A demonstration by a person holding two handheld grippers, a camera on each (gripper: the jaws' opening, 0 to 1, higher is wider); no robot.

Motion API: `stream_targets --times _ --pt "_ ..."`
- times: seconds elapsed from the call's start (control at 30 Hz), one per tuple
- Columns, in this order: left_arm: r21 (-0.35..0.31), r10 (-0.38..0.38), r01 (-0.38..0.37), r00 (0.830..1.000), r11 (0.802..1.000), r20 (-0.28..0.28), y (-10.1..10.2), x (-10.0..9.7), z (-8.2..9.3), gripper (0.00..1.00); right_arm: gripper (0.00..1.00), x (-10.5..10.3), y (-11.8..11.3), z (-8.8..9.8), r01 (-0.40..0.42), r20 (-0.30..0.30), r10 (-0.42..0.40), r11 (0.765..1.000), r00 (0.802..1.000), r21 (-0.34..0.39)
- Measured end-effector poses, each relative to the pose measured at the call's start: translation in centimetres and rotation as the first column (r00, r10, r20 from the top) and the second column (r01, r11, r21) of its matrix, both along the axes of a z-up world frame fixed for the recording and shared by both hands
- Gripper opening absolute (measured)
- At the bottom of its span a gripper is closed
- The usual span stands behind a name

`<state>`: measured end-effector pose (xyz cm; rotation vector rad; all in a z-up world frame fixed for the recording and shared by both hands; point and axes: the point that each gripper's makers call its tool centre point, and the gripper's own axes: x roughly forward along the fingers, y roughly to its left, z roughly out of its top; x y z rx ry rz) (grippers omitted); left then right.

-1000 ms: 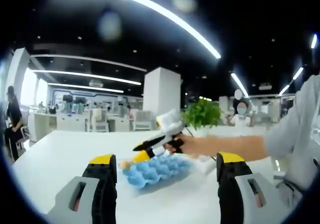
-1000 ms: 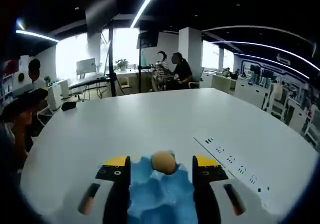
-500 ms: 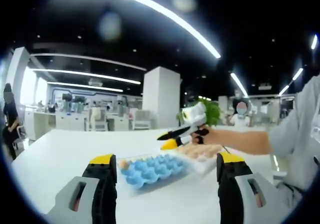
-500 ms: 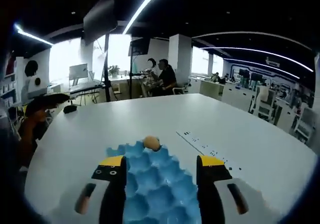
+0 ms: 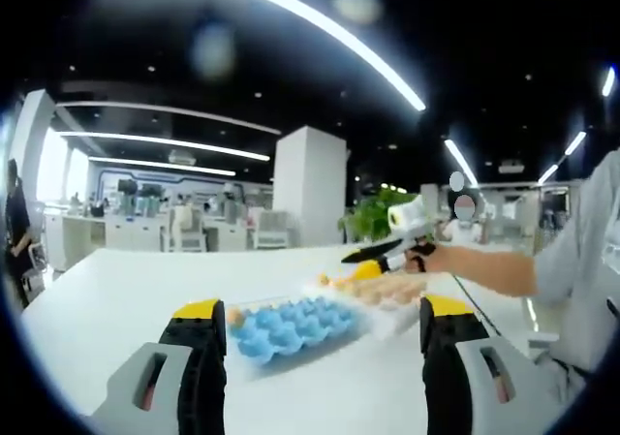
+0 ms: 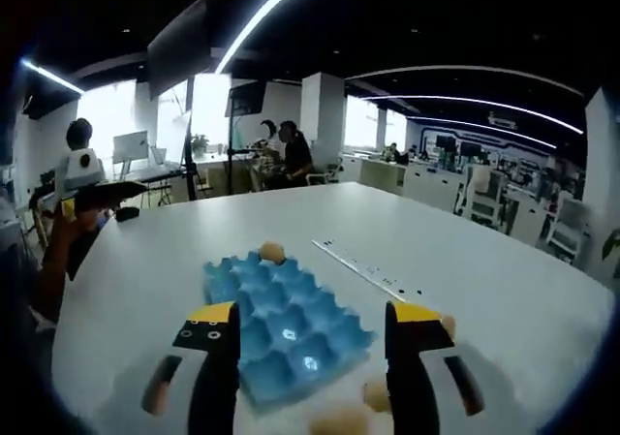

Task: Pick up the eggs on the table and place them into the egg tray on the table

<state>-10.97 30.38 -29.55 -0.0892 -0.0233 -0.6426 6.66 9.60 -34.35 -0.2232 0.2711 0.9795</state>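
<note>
In the left gripper view, the left gripper (image 5: 315,357) stands wide open and empty at the bottom of the frame, with the blue egg tray (image 5: 291,325) at centre holding one egg (image 5: 233,316) in its left corner; the right gripper (image 5: 360,262), right of centre, hovers over the loose eggs (image 5: 383,290). In the right gripper view, the right gripper (image 6: 315,357) is open and empty, loose eggs (image 6: 339,421) at the lower edge between its jaws. The step in hand looks like fetching the next egg: lower, close gently.

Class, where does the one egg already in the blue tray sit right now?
In the right gripper view, the egg sits in a far corner cell of the blue egg tray, on the white table.
</note>
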Motion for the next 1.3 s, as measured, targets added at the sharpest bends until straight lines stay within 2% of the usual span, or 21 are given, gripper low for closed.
stream_targets --times 0.43,0.7,1.03,1.3 --pt "0.008 -0.01 0.01 1.0 1.0 -0.006 -0.5 0.0 -0.2 0.83 0.65 -1.3 -4.9 -0.8 0.081 -0.007 -0.081 0.997 0.997 -0.017" --pt "0.008 -0.02 0.02 1.0 1.0 -0.004 -0.9 -0.2 -0.1 0.83 0.65 -1.4 -7.5 -1.5 0.125 -0.018 -0.125 0.992 0.992 -0.025" --pt "0.008 -0.022 0.022 1.0 1.0 0.001 -0.8 -0.5 0.1 0.84 0.66 -1.6 -9.5 -2.8 0.164 -0.039 -0.166 0.986 0.985 -0.036" --pt "0.002 -0.035 0.035 0.999 0.999 0.008 -1.0 -0.8 0.4 0.84 0.65 -1.4 -10.0 -3.2 0.18 -0.041 -0.182 0.983 0.982 -0.045"
